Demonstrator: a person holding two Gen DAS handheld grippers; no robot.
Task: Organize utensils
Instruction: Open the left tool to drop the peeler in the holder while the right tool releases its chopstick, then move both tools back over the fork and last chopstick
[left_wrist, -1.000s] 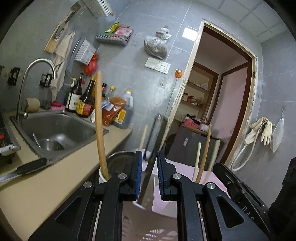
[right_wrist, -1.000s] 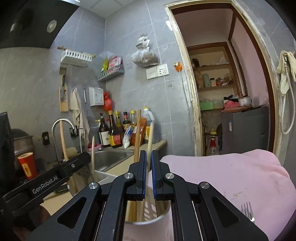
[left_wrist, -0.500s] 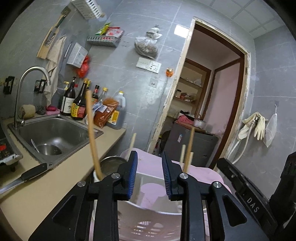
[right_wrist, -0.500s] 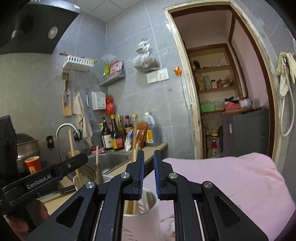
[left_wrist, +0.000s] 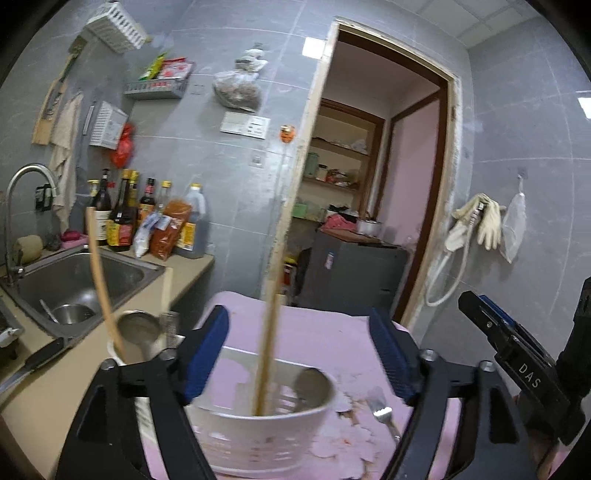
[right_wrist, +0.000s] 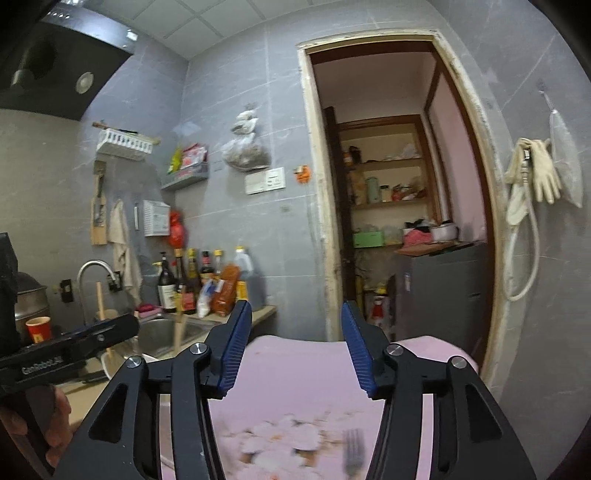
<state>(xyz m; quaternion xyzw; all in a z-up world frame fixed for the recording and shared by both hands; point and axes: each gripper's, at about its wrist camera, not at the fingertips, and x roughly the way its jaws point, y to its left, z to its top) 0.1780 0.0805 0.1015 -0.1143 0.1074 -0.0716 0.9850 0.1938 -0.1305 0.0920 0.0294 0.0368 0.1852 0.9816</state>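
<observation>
In the left wrist view a white slotted utensil holder (left_wrist: 258, 428) stands on the pink cloth (left_wrist: 314, 332). Wooden chopsticks (left_wrist: 267, 343) stand upright in it, with a metal spoon (left_wrist: 310, 380) beside them. My left gripper (left_wrist: 301, 354) is open and empty, just above the holder. A second white cup (left_wrist: 122, 354) at its left holds a wooden stick (left_wrist: 99, 280) and a ladle (left_wrist: 140, 328). A fork (left_wrist: 382, 411) lies on the cloth right of the holder; it also shows in the right wrist view (right_wrist: 352, 454). My right gripper (right_wrist: 295, 350) is open and empty above the cloth.
A steel sink (left_wrist: 70, 280) with a tap sits at the left. Sauce bottles (left_wrist: 125, 218) line the counter's back. A knife (left_wrist: 33, 365) lies on the counter (left_wrist: 48, 398). A doorway (left_wrist: 365, 206) with a dark cabinet is behind the cloth. A red cup (right_wrist: 37, 328) stands far left.
Both grippers have opened wide and pulled up and back from the holder. The chopsticks now stand free in the holder.
</observation>
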